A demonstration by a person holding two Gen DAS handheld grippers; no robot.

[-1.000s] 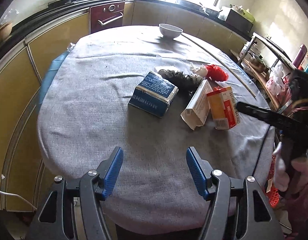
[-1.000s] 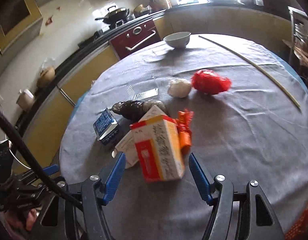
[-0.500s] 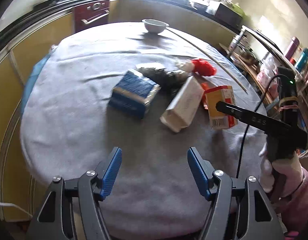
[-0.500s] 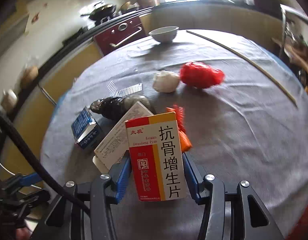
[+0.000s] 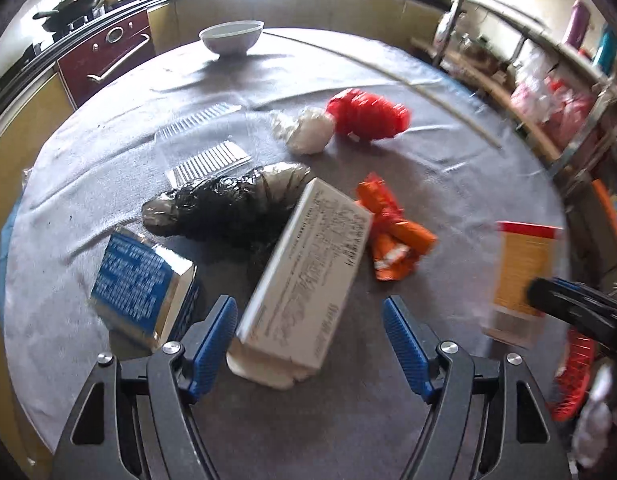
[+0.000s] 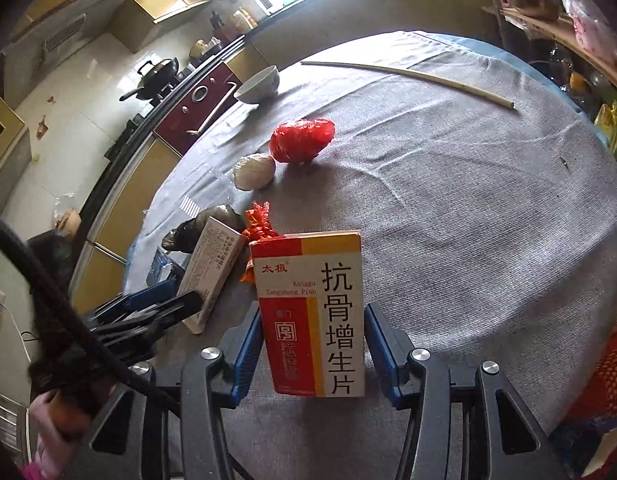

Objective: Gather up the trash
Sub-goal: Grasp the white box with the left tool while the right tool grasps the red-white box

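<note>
My right gripper (image 6: 313, 354) is shut on a red and yellow medicine box (image 6: 314, 316) and holds it above the grey tablecloth; the box also shows in the left wrist view (image 5: 520, 276). My left gripper (image 5: 310, 338) is open, its fingers either side of the near end of a white carton (image 5: 308, 280) lying on the table. Around it lie a blue box (image 5: 142, 280), a black plastic bag (image 5: 232, 200), an orange wrapper (image 5: 392, 232), a white wad (image 5: 308, 130) and a red bag (image 5: 366, 114).
A white bowl (image 5: 231, 36) and a long thin stick (image 5: 388, 76) lie at the far side of the round table (image 5: 468, 184). Clear plastic trays (image 5: 208, 160) lie beyond the black bag. A red mesh basket (image 5: 572, 376) sits off the right edge. Kitchen counters ring the table.
My right gripper closed on the red and yellow box and lifted it off the table. My left gripper moved forward until its open fingers flank the white carton.
</note>
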